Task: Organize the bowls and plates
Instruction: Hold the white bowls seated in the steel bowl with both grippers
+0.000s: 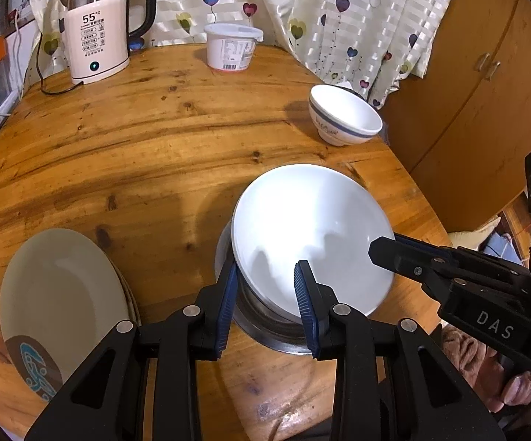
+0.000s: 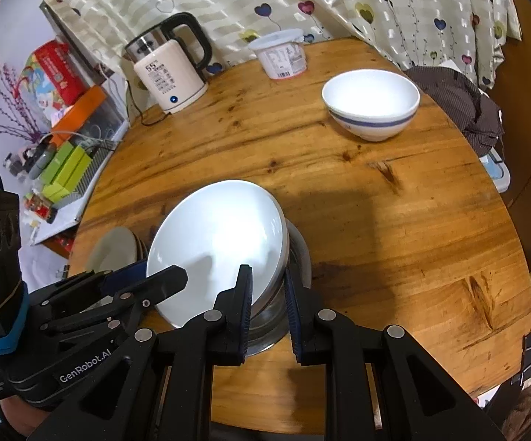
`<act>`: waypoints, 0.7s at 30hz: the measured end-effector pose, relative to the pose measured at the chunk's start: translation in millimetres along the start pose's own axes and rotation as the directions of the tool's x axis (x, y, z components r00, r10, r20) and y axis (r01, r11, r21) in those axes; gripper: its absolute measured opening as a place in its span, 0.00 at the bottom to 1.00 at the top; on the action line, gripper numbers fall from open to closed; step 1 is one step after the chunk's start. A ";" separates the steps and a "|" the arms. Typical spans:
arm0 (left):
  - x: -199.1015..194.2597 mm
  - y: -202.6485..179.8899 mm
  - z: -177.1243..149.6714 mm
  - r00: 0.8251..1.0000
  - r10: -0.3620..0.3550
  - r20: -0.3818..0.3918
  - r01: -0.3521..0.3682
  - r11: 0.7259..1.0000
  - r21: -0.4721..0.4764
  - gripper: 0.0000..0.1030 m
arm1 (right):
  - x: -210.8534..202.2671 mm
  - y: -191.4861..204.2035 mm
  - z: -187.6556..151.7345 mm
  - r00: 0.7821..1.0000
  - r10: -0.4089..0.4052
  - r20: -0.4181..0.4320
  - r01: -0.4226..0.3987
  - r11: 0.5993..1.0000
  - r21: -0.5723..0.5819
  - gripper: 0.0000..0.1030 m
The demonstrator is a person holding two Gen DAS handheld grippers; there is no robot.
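Observation:
A white bowl [image 1: 313,235] sits nested in a steel bowl [image 1: 265,325] on the round wooden table [image 1: 136,154]. My left gripper [image 1: 267,286] straddles the near rim of these bowls, one finger inside and one outside, jaws apart. My right gripper [image 2: 268,292] straddles the rim of the same stack [image 2: 217,242] from the right side. It shows in the left wrist view [image 1: 383,250] at the white bowl's right edge. A blue-banded white bowl [image 1: 342,115] stands at the far right, also in the right wrist view [image 2: 370,103]. A stack of plates [image 1: 59,294] lies at the left.
An electric kettle [image 1: 98,33] with its cord and a lidded white tub [image 1: 230,46] stand at the table's far edge by the curtain. A wooden cabinet [image 1: 485,92] is to the right. Boxes and clutter [image 2: 63,154] lie beyond the table's left side.

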State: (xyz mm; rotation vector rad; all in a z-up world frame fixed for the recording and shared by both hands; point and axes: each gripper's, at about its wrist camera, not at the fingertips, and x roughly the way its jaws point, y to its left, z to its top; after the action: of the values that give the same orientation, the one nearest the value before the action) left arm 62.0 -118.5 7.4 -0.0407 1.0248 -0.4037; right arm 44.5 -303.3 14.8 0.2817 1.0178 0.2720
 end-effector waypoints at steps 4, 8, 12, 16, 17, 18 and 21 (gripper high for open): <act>4.5 1.7 -1.4 1.000 0.002 -0.013 -0.002 1.000 -0.005 0.32 | 5.3 -1.3 -1.1 1.000 -0.003 -0.015 0.003 1.000 0.000 0.17; 8.1 3.4 -2.1 1.000 0.003 -0.024 -0.004 1.000 -0.009 0.32 | 10.9 -1.8 -1.5 1.000 -0.004 -0.029 0.004 1.000 0.001 0.17; 10.8 5.1 -2.6 0.999 0.001 -0.032 -0.002 1.000 -0.011 0.32 | 14.2 -1.9 -0.9 0.999 -0.007 -0.037 0.007 1.000 0.001 0.17; 11.6 5.5 -3.7 0.999 0.000 -0.034 0.000 1.000 -0.013 0.32 | 15.2 -2.7 -0.7 0.999 -0.008 -0.044 0.008 1.000 -0.002 0.18; 11.3 5.5 -3.4 0.999 -0.001 -0.034 0.001 1.000 -0.013 0.32 | 15.6 -2.4 -0.7 0.999 -0.008 -0.046 0.008 1.000 -0.004 0.19; 11.1 5.5 -3.4 0.999 -0.003 -0.033 0.003 1.000 -0.012 0.32 | 15.8 -2.0 -1.0 0.999 -0.009 -0.047 0.009 1.000 -0.006 0.19; 11.5 5.8 -3.6 0.999 -0.005 -0.033 0.004 1.000 -0.011 0.32 | 16.8 -1.2 -1.7 0.999 -0.012 -0.049 0.012 1.000 -0.008 0.19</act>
State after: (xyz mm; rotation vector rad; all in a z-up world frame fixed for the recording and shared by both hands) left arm 66.0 -116.6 -5.2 -0.0467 1.0596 -0.4038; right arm 51.5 -298.3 0.2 0.2627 1.0666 0.2731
